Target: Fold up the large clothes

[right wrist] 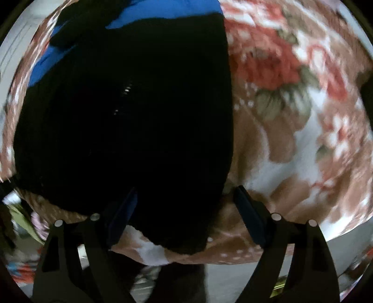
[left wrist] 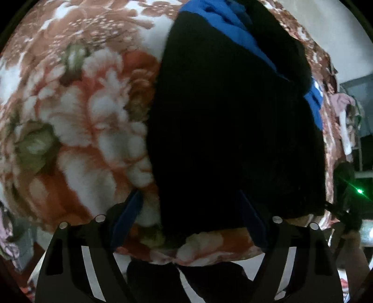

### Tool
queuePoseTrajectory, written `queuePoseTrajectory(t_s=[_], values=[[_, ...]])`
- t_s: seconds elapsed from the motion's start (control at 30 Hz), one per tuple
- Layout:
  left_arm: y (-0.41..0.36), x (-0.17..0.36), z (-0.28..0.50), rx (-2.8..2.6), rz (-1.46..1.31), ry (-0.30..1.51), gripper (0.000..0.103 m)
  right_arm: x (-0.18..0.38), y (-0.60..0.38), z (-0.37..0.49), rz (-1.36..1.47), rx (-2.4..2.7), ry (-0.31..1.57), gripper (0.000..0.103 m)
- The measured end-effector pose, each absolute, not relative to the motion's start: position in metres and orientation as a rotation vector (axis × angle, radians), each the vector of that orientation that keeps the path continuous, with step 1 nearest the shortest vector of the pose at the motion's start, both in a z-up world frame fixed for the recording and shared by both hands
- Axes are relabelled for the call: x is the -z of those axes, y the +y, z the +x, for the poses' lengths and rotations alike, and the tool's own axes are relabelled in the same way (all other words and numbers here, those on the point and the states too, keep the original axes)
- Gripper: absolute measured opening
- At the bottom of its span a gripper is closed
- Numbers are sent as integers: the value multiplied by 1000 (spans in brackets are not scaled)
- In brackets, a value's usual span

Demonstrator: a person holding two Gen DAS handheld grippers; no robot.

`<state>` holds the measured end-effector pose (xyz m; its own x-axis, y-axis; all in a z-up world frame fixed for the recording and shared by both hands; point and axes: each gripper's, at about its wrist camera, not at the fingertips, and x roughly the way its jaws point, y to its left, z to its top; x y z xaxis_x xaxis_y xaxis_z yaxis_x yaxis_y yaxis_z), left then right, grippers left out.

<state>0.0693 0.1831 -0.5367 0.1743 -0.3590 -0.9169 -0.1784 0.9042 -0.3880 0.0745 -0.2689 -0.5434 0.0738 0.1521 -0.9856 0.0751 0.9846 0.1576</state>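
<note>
A large black garment (left wrist: 233, 128) lies flat on a floral blanket (left wrist: 81, 116), with a blue cloth (left wrist: 235, 30) at its far end. My left gripper (left wrist: 188, 193) points down at the garment's near left corner and is open. Its left finger is over the blanket, its right finger over the black cloth, and no pad presses on anything. In the right wrist view the same black garment (right wrist: 128, 116) fills the left half, and the blue cloth (right wrist: 167, 9) is at the top. My right gripper (right wrist: 185, 189) stands open astride the garment's near right corner above the blanket (right wrist: 291, 139).
The blanket's near edge (left wrist: 209, 256) drops off just in front of both grippers, with pale floor and dark shapes below. A heap of pinkish and white clothes (left wrist: 345, 111) sits off the far right. A green light (left wrist: 360, 191) glows at the right.
</note>
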Motion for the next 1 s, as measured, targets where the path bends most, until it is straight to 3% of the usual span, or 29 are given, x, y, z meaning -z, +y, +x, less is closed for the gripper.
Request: queuePoseTrajectory(t_s=[0.1, 0.17, 0.33, 0.37, 0.5, 0.6, 0.73, 0.87, 0.9, 0.93, 0.97, 1.0], values=[[173, 526, 71, 168, -447, 1382, 70, 544, -273, 71, 244, -47, 1507, 84], [171, 516, 71, 194, -469, 1355, 70, 541, -274, 68, 294, -70, 1515, 73], [182, 535, 69, 203, -504, 1396, 70, 544, -267, 70, 292, -96, 1506, 77], [186, 547, 68, 173, -503, 1434, 62, 548, -268, 70, 312, -95, 1511, 79], [175, 514, 65, 163, -372, 1361, 58, 535, -266, 77, 369, -97, 1512, 74], [162, 496, 66, 239, -360, 1344, 69, 516, -255, 80, 372, -160, 1497, 74], [167, 525, 73, 202, -379, 1409, 69, 524, -247, 90, 336, -166, 1494, 74], [190, 534, 74, 146, -657, 1397, 68, 543, -258, 92, 488, -102, 1523, 73], [196, 532, 74, 145, -722, 1383, 68, 542, -262, 91, 524, -97, 1518, 69], [195, 531, 74, 148, -738, 1372, 67, 541, -263, 91, 528, -100, 1514, 58], [195, 530, 73, 153, -729, 1367, 56, 539, -262, 91, 511, -106, 1510, 40], [192, 534, 74, 162, -689, 1386, 38, 537, -261, 91, 487, -102, 1507, 26]])
